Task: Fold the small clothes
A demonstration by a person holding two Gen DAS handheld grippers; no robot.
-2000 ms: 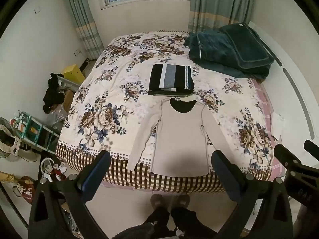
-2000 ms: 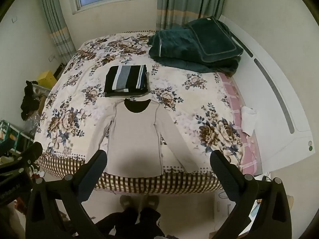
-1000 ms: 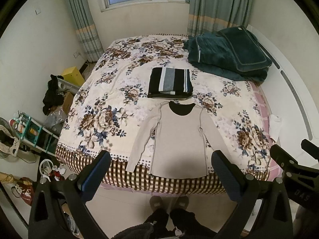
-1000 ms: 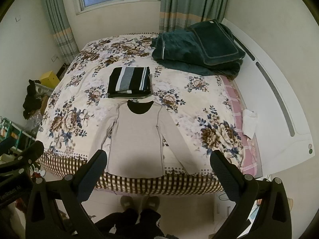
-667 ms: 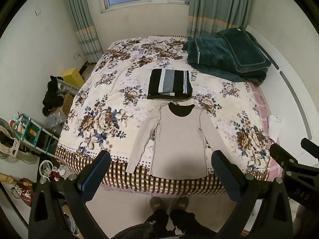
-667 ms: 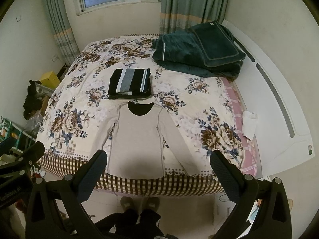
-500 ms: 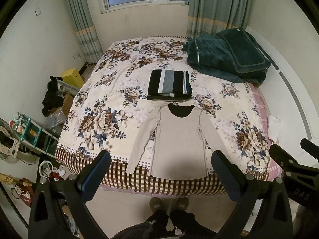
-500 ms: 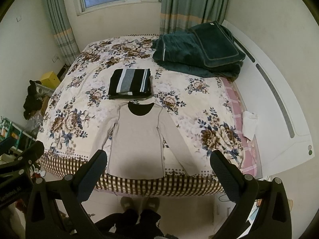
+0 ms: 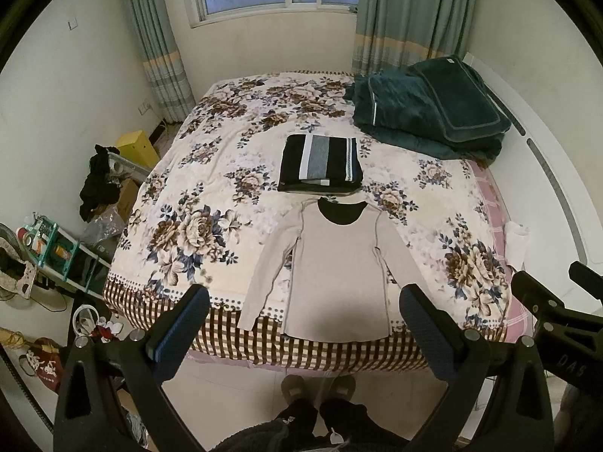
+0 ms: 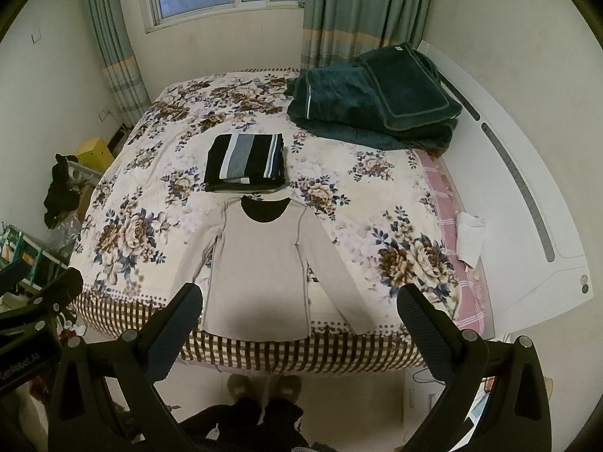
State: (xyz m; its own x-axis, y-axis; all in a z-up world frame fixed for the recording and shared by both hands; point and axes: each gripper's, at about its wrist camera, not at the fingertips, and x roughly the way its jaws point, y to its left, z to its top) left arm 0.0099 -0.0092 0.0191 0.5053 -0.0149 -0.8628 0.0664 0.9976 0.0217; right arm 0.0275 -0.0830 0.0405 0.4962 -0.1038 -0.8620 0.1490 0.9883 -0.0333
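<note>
A beige long-sleeved shirt (image 9: 335, 267) with a black neckline lies flat, sleeves spread, at the near edge of the floral bed (image 9: 211, 196); it also shows in the right wrist view (image 10: 260, 267). A folded black, grey and white striped garment (image 9: 320, 164) lies just beyond its collar, also seen in the right wrist view (image 10: 245, 162). My left gripper (image 9: 305, 312) is open and empty, held high in front of the bed. My right gripper (image 10: 297, 309) is open and empty at the same height.
A dark green folded blanket (image 9: 429, 109) sits at the bed's far right, by the white headboard (image 10: 527, 203). A white cloth (image 10: 469, 237) lies on the pink sheet edge. Shelves and clutter (image 9: 56, 248) stand left of the bed. The person's slippered feet (image 9: 316, 388) stand on the floor.
Both grippers have drawn back and up slightly, so the bed and shirt look a little farther away. Nothing on the bed has moved.
</note>
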